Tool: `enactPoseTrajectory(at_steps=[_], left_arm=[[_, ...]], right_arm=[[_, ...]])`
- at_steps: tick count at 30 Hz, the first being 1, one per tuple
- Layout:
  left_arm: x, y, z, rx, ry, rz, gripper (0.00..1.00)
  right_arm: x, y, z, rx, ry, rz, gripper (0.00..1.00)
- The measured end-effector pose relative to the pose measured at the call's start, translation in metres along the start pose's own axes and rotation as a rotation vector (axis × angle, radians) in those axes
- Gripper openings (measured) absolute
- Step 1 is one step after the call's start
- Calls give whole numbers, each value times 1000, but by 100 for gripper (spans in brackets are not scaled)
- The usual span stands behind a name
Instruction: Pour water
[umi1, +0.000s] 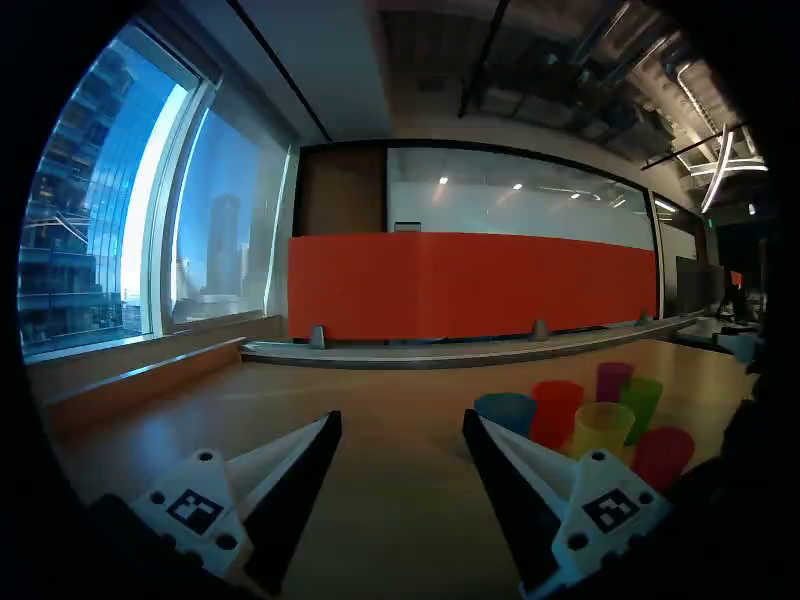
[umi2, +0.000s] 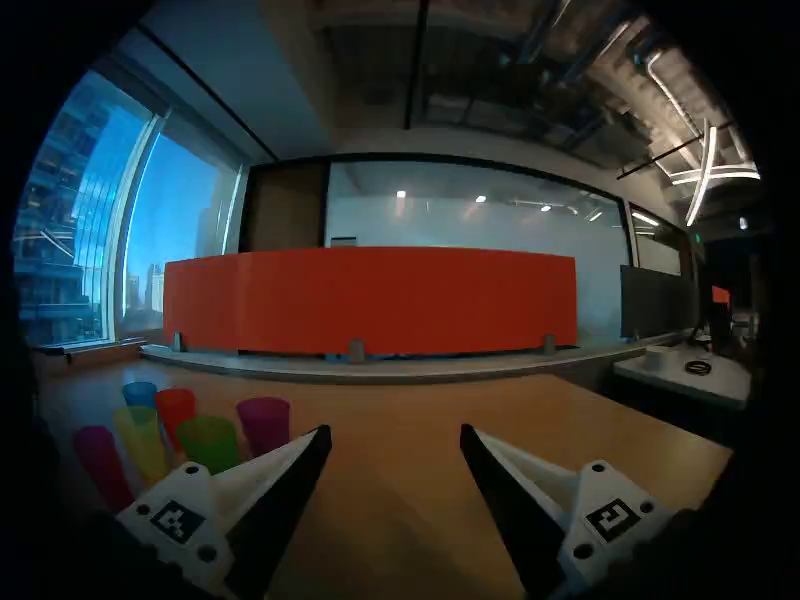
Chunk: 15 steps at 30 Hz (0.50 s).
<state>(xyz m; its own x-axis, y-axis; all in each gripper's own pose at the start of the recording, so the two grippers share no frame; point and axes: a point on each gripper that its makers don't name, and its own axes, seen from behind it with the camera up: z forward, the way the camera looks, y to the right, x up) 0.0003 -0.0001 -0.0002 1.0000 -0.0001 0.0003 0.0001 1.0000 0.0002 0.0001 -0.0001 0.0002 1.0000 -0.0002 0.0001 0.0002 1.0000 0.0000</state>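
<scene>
Several coloured plastic cups stand in a cluster on the wooden table. In the left gripper view they sit to the right: a blue cup (umi1: 506, 410), a red cup (umi1: 556, 410), a yellow cup (umi1: 603, 427), a green cup (umi1: 641, 400), a purple cup (umi1: 612, 379) and a pink cup (umi1: 662, 455). My left gripper (umi1: 402, 428) is open, empty, left of them. In the right gripper view the cluster lies at the left: purple cup (umi2: 264, 422), green cup (umi2: 208, 442), red cup (umi2: 175, 412). My right gripper (umi2: 394, 440) is open and empty, to their right.
An orange divider panel (umi1: 470, 285) runs along the far edge of the table (umi1: 400, 500), on a grey rail. Tall windows (umi1: 110, 240) line the left side. A second desk with small items (umi2: 685, 370) stands at the right.
</scene>
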Motion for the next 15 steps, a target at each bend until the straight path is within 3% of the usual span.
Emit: enactPoseTrajectory(at_steps=[15], left_arm=[[0, 0, 0, 1, 1, 0, 90]], right_arm=[[2, -1, 2, 0, 0, 0, 100]])
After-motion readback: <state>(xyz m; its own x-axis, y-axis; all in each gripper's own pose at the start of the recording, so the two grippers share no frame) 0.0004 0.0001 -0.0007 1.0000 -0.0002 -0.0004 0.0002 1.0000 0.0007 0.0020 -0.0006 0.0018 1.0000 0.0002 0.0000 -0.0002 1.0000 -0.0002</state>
